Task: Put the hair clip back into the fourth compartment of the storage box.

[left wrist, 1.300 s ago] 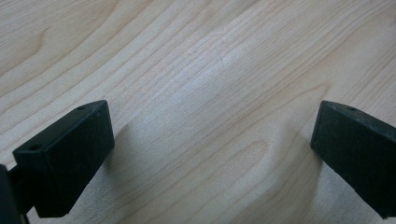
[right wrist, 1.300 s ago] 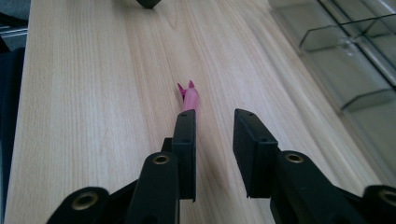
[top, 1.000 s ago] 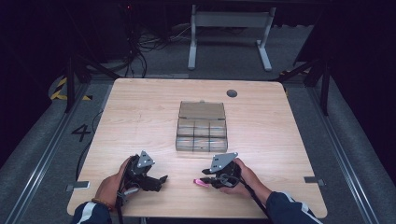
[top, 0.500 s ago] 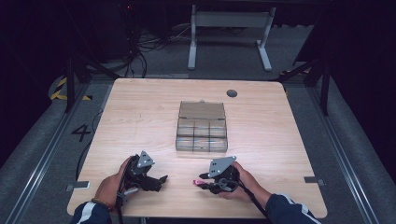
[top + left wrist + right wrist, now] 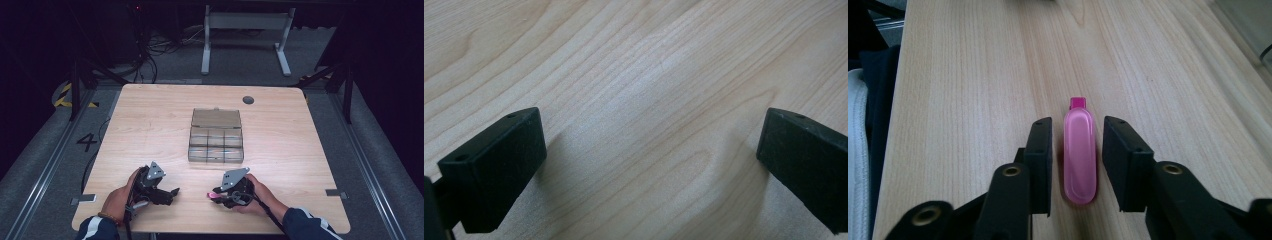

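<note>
A small pink oblong plastic piece [image 5: 1080, 155] with a darker pink tab at its far end lies flat on the wooden table [image 5: 150, 125]. My right gripper [image 5: 1079, 122] straddles it, with a thin gap showing between each jaw and the piece. From above, the pink piece [image 5: 211, 196] peeks out at the tips of the right gripper [image 5: 217, 194] near the table's front edge. My left gripper [image 5: 172, 192] rests front left. In its own view the left gripper [image 5: 651, 145] stands wide open over bare wood.
A clear plastic compartment box [image 5: 216, 142] with its lid folded back sits at the table's middle, beyond both grippers. A dark round grommet [image 5: 248, 100] is at the far right of the top. A dark sleeve [image 5: 873, 100] lies beside the table.
Nothing has clearly moved; both hands and grippers hold about the same places, and the pink piece stays at the right gripper's tips.
</note>
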Available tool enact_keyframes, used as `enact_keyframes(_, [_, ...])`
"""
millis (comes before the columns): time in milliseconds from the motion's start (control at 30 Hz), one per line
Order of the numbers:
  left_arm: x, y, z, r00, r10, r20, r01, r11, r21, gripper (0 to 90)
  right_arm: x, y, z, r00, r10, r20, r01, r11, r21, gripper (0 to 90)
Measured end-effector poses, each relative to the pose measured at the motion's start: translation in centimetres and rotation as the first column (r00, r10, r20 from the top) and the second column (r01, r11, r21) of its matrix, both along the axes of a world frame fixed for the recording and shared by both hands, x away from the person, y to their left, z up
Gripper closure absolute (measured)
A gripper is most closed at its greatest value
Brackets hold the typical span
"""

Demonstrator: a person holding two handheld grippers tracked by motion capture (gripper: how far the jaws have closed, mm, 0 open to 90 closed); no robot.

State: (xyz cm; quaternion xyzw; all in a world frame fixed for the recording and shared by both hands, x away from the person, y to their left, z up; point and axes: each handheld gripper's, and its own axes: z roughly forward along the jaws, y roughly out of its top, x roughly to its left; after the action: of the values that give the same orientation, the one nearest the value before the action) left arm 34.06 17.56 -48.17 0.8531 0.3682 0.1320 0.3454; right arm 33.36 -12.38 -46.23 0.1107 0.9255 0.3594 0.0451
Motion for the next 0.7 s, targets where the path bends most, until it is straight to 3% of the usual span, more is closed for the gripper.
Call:
enact_keyframes(167, [0.0,0.0,0.0,1.0,0.0,0.0,0.0,1.0,0.0,0.1,-0.2,0.2,0.0,0.9997,0.018,0.013,-0.018,1.0,0.0,76.5])
enact_keyframes(533, [0.0,0.0,0.0,1.0,0.0,0.0,0.0,1.0,0.0,0.1,-0.3,-0.1,0.1,0.9995,0.029,0.016,-0.029,1.0,-0.01,76.8])
enact_keyframes(700, [0.0,0.0,0.0,1.0,0.0,0.0,0.0,1.0,0.0,0.1,-0.1,-1.2,1.0,0.9994,0.013,0.032,-0.013,1.0,0.005,76.8])
